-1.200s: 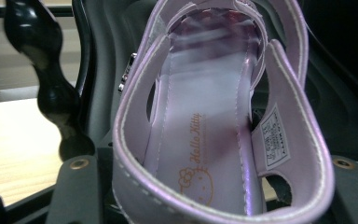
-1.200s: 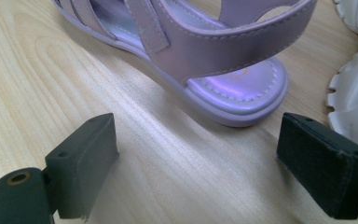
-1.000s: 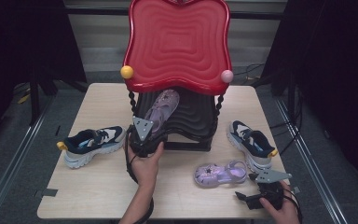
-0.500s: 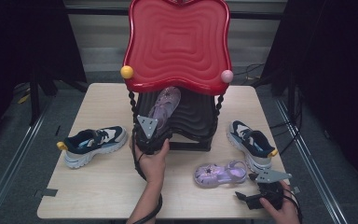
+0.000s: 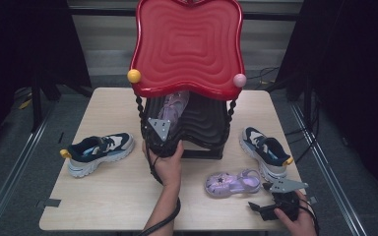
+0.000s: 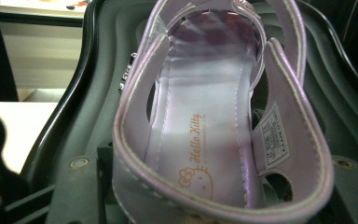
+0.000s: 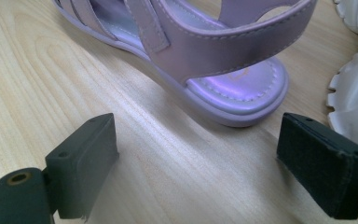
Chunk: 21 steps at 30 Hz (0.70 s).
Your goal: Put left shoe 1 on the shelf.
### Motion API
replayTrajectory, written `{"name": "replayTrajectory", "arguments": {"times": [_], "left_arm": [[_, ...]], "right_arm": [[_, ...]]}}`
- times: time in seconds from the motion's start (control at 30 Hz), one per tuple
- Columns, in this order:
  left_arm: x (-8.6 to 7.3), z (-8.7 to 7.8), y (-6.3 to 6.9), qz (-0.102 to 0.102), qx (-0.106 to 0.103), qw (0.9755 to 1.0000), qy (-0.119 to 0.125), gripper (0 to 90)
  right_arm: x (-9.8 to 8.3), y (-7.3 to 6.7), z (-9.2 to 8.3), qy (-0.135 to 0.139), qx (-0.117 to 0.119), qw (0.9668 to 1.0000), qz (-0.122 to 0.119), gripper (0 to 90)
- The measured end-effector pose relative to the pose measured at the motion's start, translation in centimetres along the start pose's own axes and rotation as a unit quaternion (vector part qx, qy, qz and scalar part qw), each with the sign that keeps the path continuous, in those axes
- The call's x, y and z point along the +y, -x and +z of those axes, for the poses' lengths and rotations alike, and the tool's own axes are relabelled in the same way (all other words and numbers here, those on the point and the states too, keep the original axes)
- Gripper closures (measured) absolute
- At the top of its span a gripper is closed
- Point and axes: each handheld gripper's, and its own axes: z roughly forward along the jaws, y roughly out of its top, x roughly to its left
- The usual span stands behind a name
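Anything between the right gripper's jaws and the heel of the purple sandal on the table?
Nothing: in the right gripper view, bare wooden table separates the open right gripper from the purple sandal heel.

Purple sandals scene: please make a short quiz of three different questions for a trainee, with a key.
1. True or false: the right gripper is shut on the sandal on the table.
2. Where is the second purple sandal? A) on the black shelf under the red top; B) on the floor; C) inside a sneaker.
3. How many sneakers stand on the table?

Key: 1 false, its jaws stand open before the heel. 2 A. 3 two.
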Motion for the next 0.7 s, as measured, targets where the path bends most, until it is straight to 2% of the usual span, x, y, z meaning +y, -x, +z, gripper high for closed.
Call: {"name": "replayTrajectory", "arguments": {"times": [0.17, 0.7], "left_arm": [[-0.1, 0.6, 0.5, -0.003, 0.009, 1.0, 0.002, 36.1], [0.6, 2.0, 0.9, -0.022, 0.036, 0.999, 0.016, 36.1]], "right_arm": [[0.0, 0.0, 0.0, 0.0, 0.0, 1.0, 0.0, 11.5], [0.0, 0.0, 0.0, 0.0, 0.0, 1.0, 0.0, 11.5]]}}
